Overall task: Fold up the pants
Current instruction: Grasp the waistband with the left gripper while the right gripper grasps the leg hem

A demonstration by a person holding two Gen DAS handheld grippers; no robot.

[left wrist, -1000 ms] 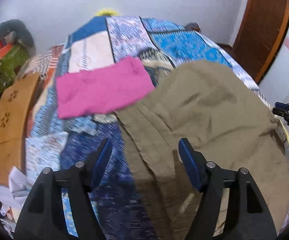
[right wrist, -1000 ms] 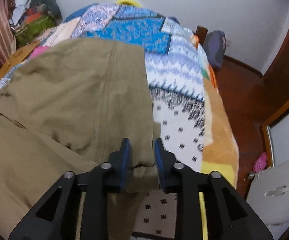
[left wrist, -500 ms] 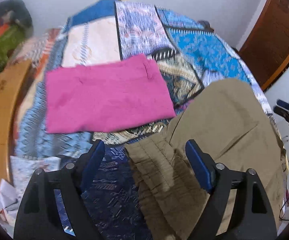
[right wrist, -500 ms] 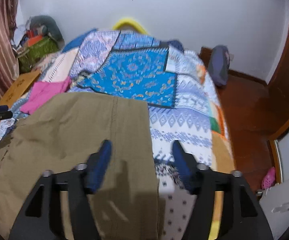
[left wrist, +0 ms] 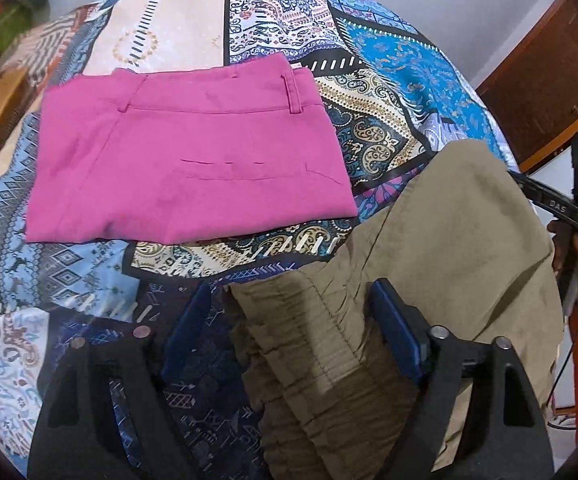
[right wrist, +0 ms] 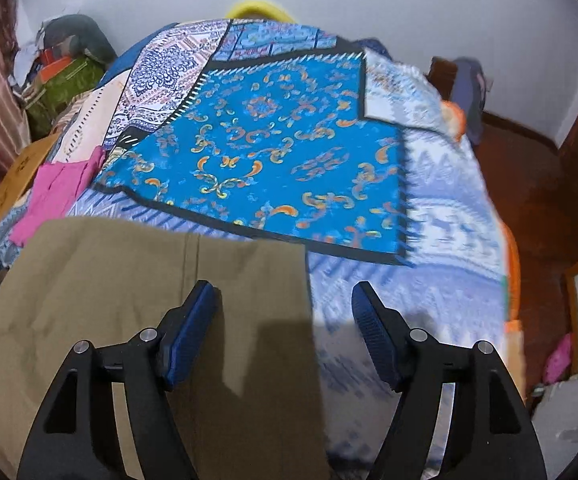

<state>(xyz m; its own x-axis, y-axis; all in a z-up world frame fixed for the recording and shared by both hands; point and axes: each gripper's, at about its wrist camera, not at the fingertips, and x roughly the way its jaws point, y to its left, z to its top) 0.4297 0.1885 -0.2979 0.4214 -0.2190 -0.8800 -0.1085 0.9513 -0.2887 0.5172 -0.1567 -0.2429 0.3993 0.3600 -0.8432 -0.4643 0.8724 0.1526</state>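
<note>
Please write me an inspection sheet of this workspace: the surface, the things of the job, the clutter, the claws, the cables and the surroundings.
Surface: bed with a patchwork bedspread, blue panel in the middle.
Job's things: khaki pants lie flat on the bedspread, gathered waistband between the left claw's fingers; pink pants lie folded, apart from the khaki pair.
Clutter: pile of bags and clothes beside the bed's far corner.
Grippers: left claw open, astride the waistband; right claw open over the khaki pants' edge, holding nothing.
Cables: thin black cable at the right edge of the left view.
Surroundings: white wall, wooden floor, dark backpack.
</note>
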